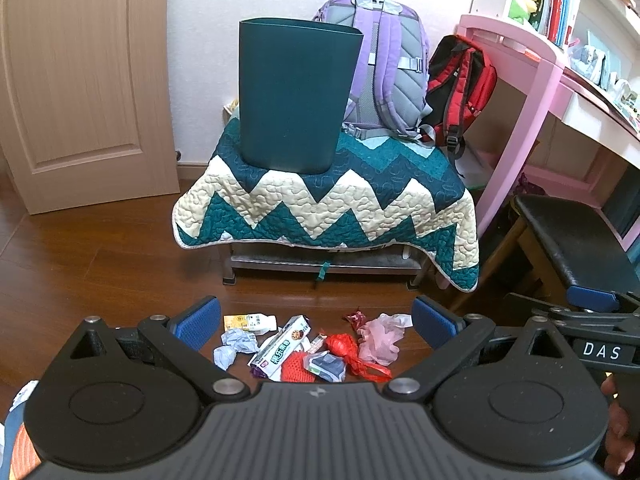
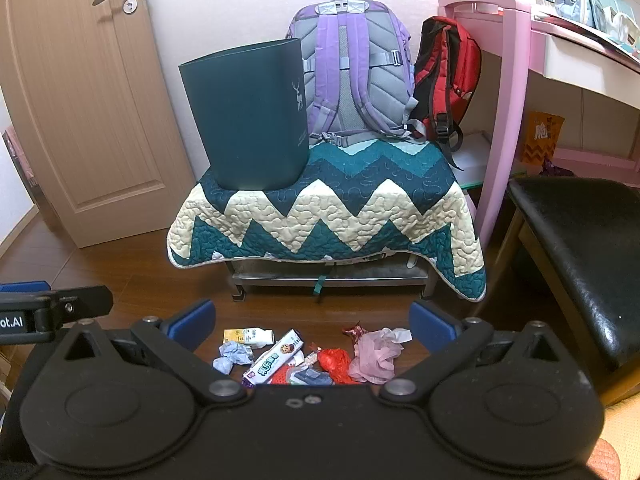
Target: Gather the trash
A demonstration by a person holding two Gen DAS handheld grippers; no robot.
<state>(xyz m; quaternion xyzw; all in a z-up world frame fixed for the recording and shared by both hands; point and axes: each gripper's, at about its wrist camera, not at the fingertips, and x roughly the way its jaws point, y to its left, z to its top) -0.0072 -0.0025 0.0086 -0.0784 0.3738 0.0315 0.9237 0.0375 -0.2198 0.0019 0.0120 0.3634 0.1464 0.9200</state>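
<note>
White capitals "DAS" stand on a black label strip on the right claw's body point(image 1: 602, 351), seen at the right edge of the left wrist view. In the right wrist view, white letters ending in "ot.AI" stand on the black side of the left claw's body point(image 2: 12, 323). The dark teal plastic waste bin point(image 2: 248, 120) carries a pale deer-head emblem near its right edge, with small print below it too fine to read. The white snack wrapper point(image 2: 276, 358), on the floor in front of the bin, bears green characters, not legible.
</note>
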